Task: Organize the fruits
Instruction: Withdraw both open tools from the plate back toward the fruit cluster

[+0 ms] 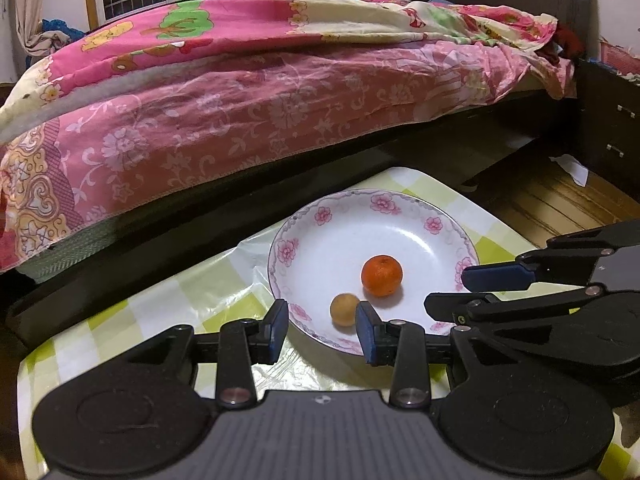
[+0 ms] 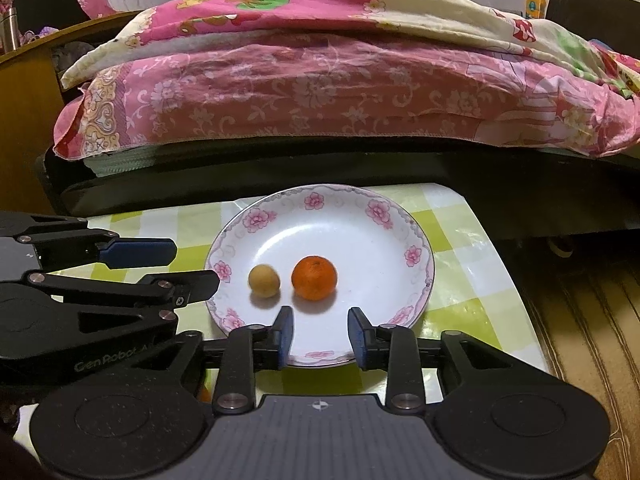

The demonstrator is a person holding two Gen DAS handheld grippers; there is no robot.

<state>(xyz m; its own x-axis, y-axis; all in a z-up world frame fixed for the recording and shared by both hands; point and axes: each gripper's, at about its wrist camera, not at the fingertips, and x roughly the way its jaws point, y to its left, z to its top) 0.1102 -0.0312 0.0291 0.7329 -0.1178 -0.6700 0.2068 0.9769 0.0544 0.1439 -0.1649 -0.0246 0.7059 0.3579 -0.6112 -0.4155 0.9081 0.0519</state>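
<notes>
Checkered table (image 2: 460, 280), plate (image 2: 400, 216), 2 fruits (image 2: 314, 278)

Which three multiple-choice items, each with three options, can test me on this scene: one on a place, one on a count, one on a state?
1. Where does the small yellow-brown fruit lie?
A. on the plate
B. on the bed
C. on the floor

2. How many fruits are on the plate?
A. one
B. two
C. four

3. What does the right tool hold?
A. the orange
B. the plate
C. nothing

Answers:
1. A, it rests on the white of the dish beside the orange.
2. B, only those two lie there.
3. C, its fingers stand apart with nothing between them.
</notes>
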